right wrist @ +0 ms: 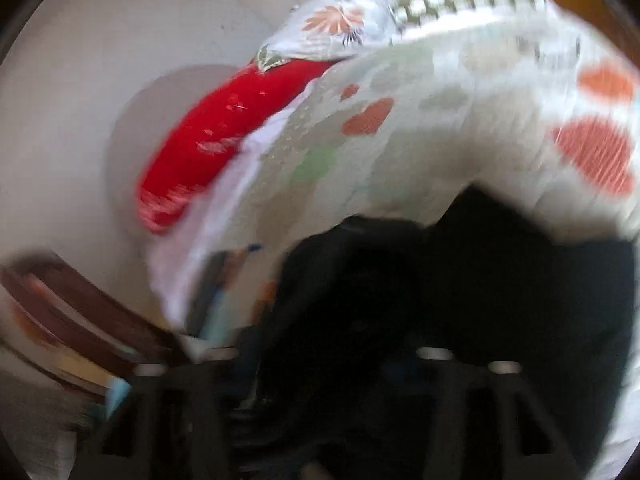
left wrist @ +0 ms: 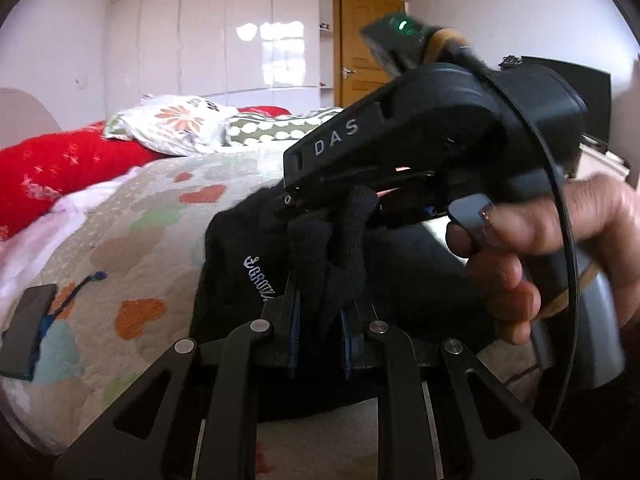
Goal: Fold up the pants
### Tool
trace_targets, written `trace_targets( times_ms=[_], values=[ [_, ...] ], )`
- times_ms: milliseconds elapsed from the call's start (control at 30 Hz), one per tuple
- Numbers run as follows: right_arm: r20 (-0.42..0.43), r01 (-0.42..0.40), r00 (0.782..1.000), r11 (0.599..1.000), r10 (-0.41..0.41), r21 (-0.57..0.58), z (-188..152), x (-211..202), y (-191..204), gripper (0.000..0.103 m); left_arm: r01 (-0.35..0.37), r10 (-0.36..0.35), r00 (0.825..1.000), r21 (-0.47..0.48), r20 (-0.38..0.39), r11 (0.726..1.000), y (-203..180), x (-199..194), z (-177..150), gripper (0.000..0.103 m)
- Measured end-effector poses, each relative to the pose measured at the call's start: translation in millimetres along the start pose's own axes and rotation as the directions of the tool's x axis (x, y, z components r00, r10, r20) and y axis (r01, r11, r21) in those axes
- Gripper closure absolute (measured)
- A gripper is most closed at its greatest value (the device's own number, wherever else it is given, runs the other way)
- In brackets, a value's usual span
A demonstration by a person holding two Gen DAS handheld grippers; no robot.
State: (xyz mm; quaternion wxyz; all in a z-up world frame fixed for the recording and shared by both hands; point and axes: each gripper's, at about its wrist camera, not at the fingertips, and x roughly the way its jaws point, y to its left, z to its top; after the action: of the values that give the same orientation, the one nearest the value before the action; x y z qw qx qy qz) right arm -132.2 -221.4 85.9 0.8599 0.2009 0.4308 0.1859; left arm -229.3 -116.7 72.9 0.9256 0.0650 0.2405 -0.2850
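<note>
**Now: black pants pinched, both hands at the bed**

Readable text: "DAS" in white on my right gripper body; white embroidered script on the pants, letters not legible. My left gripper has its blue-padded fingers pinched on a bunched fold of the pants at 12 o'clock. Right-wrist view is motion-blurred: the fabric sits at 6 o'clock over the heart-print bedspread; cannot tell that gripper's finger state.
</note>
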Motion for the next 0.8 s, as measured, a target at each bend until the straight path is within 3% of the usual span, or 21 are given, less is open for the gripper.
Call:
trace_targets(
  times_ms=[100, 167, 233, 267, 333, 367, 400, 433, 500, 533, 567, 600, 633, 700, 733, 800],
  values=[
    [0.114, 0.033, 0.993, 0.998, -0.026, -0.058, 0, -45, -5, 0.075, 0.063, -0.064, 0.997, 0.031, 0.051, 0.998, -20, -9, 20, 0.088],
    [0.148, 0.057, 0.988, 0.997, -0.048, -0.055, -2, -70, -16, 0.075, 0.135, -0.137, 0.990, 0.042, 0.045, 0.990, -37, -7, 27, 0.087],
    [0.150, 0.146, 0.979, 0.989, -0.140, -0.033, -9, -85, -34, 0.075, 0.204, -0.203, 0.979, 0.027, -0.015, 0.979, -44, 3, 25, 0.086],
    [0.137, 0.192, 0.973, 0.981, -0.187, -0.024, -13, -84, -43, 0.075, 0.259, -0.258, 0.963, 0.002, -0.081, 0.966, -46, 10, 19, 0.085],
    [0.081, 0.262, 0.962, 0.965, -0.262, 0.011, -23, -73, -68, 0.075, 0.299, -0.300, 0.941, -0.034, -0.157, 0.954, -44, 18, 10, 0.085],
    [0.048, 0.291, 0.955, 0.956, -0.292, 0.025, -27, -64, -78, 0.075, 0.296, -0.300, 0.937, -0.052, -0.181, 0.954, -40, 18, 5, 0.083],
    [0.006, 0.326, 0.945, 0.945, -0.326, 0.035, -31, -52, -89, 0.072, 0.267, -0.274, 0.945, -0.059, -0.181, 0.962, -32, 13, 1, 0.079],
    [-0.012, 0.349, 0.937, 0.937, -0.348, 0.035, -33, -48, -94, 0.063, 0.259, -0.265, 0.948, -0.061, -0.177, 0.964, -26, 9, 0, 0.078],
    [0.015, 0.390, 0.921, 0.921, -0.390, 0.019, -33, -52, -94, 0.048, 0.241, -0.252, 0.954, -0.084, -0.160, 0.967, -6, -4, 1, 0.077],
    [0.046, 0.401, 0.915, 0.916, -0.402, 0.012, -32, -62, -91, 0.047, 0.228, -0.240, 0.959, -0.093, -0.151, 0.969, 1, -9, 3, 0.077],
    [0.067, 0.406, 0.911, 0.914, -0.406, 0.015, -32, -70, -90, 0.047, 0.200, -0.212, 0.967, -0.092, -0.142, 0.975, 7, -11, 6, 0.071],
    [0.101, 0.425, 0.899, 0.905, -0.426, 0.030, -31, -83, -87, 0.047, 0.164, -0.175, 0.975, -0.086, -0.134, 0.983, 11, -10, 10, 0.050],
    [0.122, 0.444, 0.887, 0.895, -0.445, 0.041, -27, -90, -87, 0.047, 0.124, -0.134, 0.983, -0.081, -0.123, 0.989, 17, -8, 14, 0.040],
    [0.172, 0.472, 0.864, 0.880, -0.473, 0.048, -28, -107, -78, 0.047, 0.072, -0.081, 0.992, -0.093, -0.100, 0.993, 24, -4, 21, 0.036],
    [0.196, 0.463, 0.864, 0.885, -0.463, 0.047, -29, -113, -74, 0.047, 0.069, -0.080, 0.991, -0.101, -0.104, 0.992, 25, 2, 25, 0.036],
    [0.214, 0.391, 0.897, 0.920, -0.387, 0.024, -36, -116, -61, 0.047, 0.055, -0.066, 0.992, -0.102, -0.105, 0.993, 29, 16, 29, 0.036]
  ],
)
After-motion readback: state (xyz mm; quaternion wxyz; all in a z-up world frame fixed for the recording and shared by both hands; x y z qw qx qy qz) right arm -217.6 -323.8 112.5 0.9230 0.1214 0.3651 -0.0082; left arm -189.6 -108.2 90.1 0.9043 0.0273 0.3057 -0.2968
